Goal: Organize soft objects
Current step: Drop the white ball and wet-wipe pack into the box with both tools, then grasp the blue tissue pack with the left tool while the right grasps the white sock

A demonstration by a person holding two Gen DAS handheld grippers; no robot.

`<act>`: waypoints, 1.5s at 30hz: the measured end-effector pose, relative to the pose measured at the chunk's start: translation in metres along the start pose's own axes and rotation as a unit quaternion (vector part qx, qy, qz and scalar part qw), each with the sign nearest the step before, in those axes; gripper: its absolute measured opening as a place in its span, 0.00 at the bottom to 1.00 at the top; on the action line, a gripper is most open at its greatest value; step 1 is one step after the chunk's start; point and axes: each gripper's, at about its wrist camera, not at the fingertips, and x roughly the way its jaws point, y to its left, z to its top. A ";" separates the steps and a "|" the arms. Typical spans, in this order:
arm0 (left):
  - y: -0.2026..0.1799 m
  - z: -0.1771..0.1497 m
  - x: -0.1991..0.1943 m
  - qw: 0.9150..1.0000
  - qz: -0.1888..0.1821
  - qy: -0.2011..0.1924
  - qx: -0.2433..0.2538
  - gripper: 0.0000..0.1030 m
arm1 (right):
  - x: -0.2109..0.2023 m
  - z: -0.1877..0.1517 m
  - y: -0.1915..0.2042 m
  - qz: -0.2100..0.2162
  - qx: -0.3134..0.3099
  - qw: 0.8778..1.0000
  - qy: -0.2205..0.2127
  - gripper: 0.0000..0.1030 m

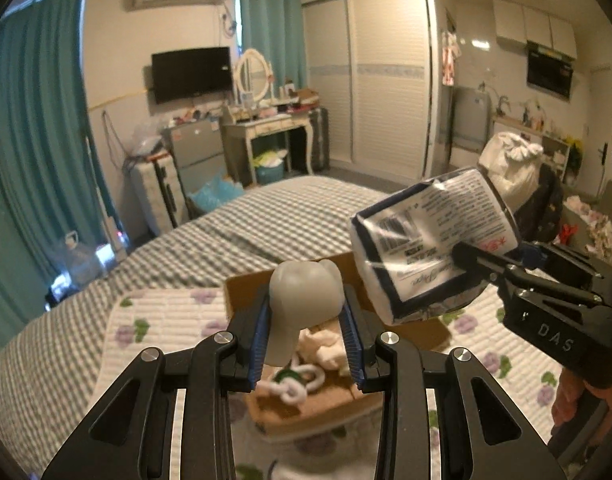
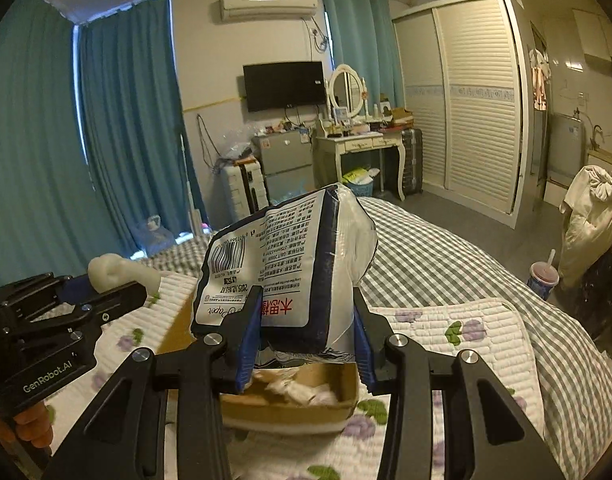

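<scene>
My left gripper (image 1: pixel 308 320) is shut on a pale grey squishy toy (image 1: pixel 301 300) and holds it above an open cardboard box (image 1: pixel 306 408). The box holds white soft items (image 1: pixel 322 350) and a white twisted cord (image 1: pixel 293 384). My right gripper (image 2: pixel 306 322) is shut on a white and navy tissue pack (image 2: pixel 281 268), held above the same box (image 2: pixel 289 404). In the left wrist view the tissue pack (image 1: pixel 430 240) and right gripper (image 1: pixel 546 292) hang at the right. In the right wrist view the left gripper (image 2: pixel 117 292) with the toy (image 2: pixel 117 272) is at the left.
The box stands on a white quilted mat with purple flowers (image 1: pixel 161 320) on a grey checked bed (image 1: pixel 265 216). A drink cup with a straw (image 2: pixel 542 276) stands right of the bed. A dressing table (image 2: pixel 362 144), wardrobe (image 2: pixel 466 100) and curtains (image 2: pixel 117 120) line the far wall.
</scene>
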 end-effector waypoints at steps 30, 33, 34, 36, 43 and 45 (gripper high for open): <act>0.018 0.028 -0.070 0.998 0.051 -0.040 -0.020 0.75 | -0.057 0.031 0.005 0.001 0.001 1.000 -0.023 0.79; 0.018 0.031 -0.117 0.996 0.057 -0.062 -0.028 0.96 | -0.109 0.040 0.016 -0.004 -0.011 0.999 -0.037 0.87; 0.018 0.030 -0.135 0.995 0.059 -0.072 -0.032 1.00 | -0.126 0.040 0.020 -0.005 -0.017 0.999 -0.039 0.90; 0.016 0.025 -0.161 0.994 0.063 -0.084 -0.035 1.00 | -0.153 0.036 0.026 -0.004 -0.024 0.999 -0.044 0.96; 0.006 -0.022 -0.207 0.992 0.101 -0.075 -0.029 1.00 | -0.207 -0.016 0.040 0.001 -0.050 0.999 -0.017 1.00; 0.003 -0.045 -0.201 0.992 0.104 -0.055 -0.033 1.00 | -0.210 -0.035 0.039 -0.001 -0.050 0.999 -0.009 1.00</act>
